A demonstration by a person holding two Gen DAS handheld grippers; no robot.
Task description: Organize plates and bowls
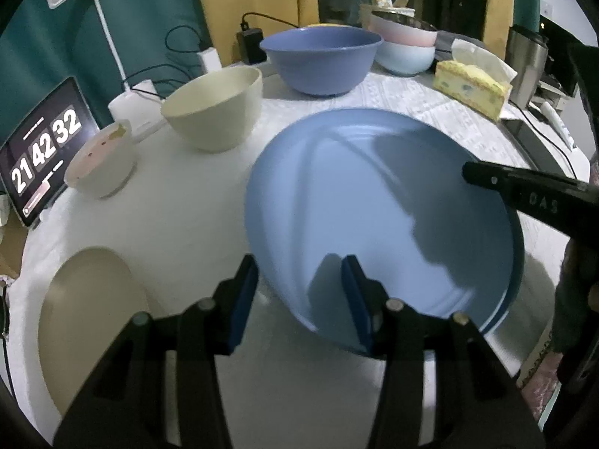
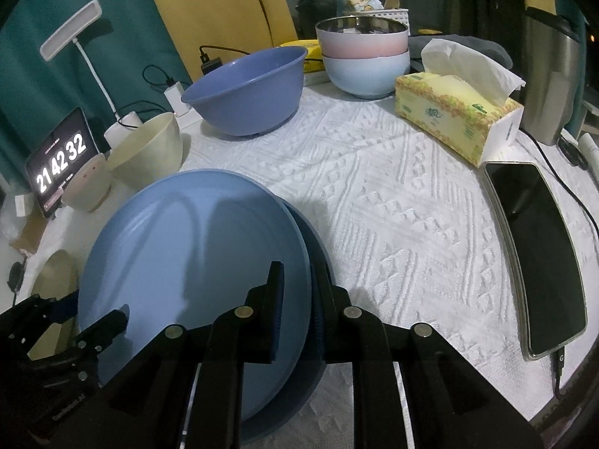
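Observation:
A light blue plate [image 1: 355, 202] sits tilted near the table's front, and a darker blue plate [image 2: 318, 262] shows under its right side. My right gripper [image 2: 299, 299] is shut on the right rim; whether it pinches one rim or both I cannot tell. From the left wrist view one of its fingers [image 1: 524, 194] reaches over the rim. My left gripper [image 1: 299, 295] is open, its jaws straddling the plate's near left edge without pressing. A beige plate [image 1: 90, 321] lies flat to the left. Behind stand a cream bowl [image 1: 213, 108], a big blue bowl [image 1: 322, 60] and a pink bowl stacked in a pale blue one [image 2: 363, 52].
A small white bowl [image 1: 101, 161], a tablet clock [image 1: 41, 153] and a desk lamp [image 2: 71, 30] stand at the left. On the right are a tissue box [image 2: 456, 119], a phone [image 2: 535, 254] with its cable, and a steel kettle [image 2: 546, 86]. A white textured cloth [image 2: 393, 205] covers the table.

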